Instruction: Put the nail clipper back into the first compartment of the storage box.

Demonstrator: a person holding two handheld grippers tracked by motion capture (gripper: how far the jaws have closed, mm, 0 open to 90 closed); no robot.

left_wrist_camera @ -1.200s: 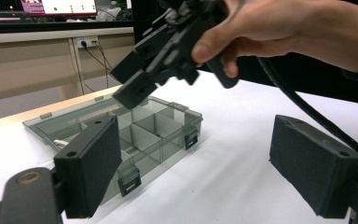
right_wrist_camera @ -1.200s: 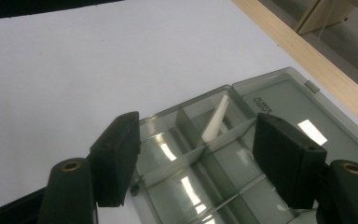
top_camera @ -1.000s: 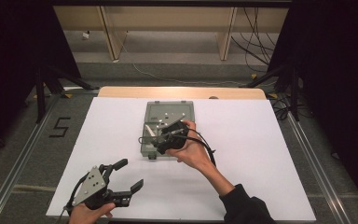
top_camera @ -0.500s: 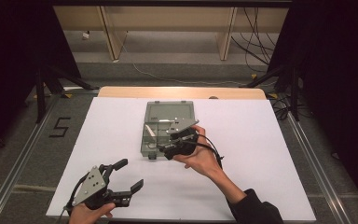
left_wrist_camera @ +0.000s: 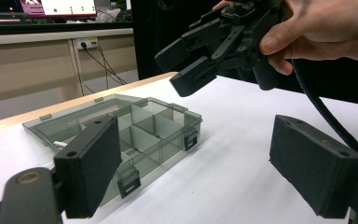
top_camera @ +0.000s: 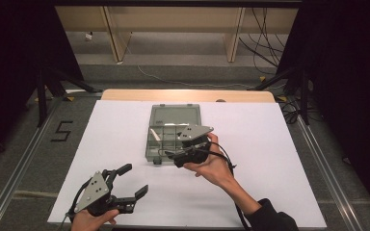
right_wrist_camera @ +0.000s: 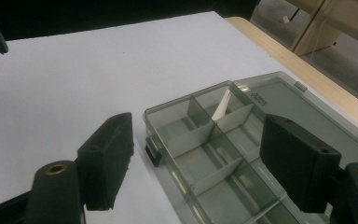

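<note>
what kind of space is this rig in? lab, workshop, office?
Most likely a lab set up for recording. The white-covered table stands between black curtains, a floor rail bears a taped "5", and a lit monitor sits on a desk behind.

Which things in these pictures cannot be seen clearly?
- Compartment box, high view: right claw and hand cover its near right compartments.
- Same box, right claw view: cut off by the bottom edge.
- White strip: too small to identify.
- Lid lettering: too small to read.

A white-covered table (top_camera: pixel 279 159) carries an open grey compartment box (top_camera: pixel 173 126); one compartment holds perhaps a pale strip (right_wrist_camera: pixel 222 104).
</note>
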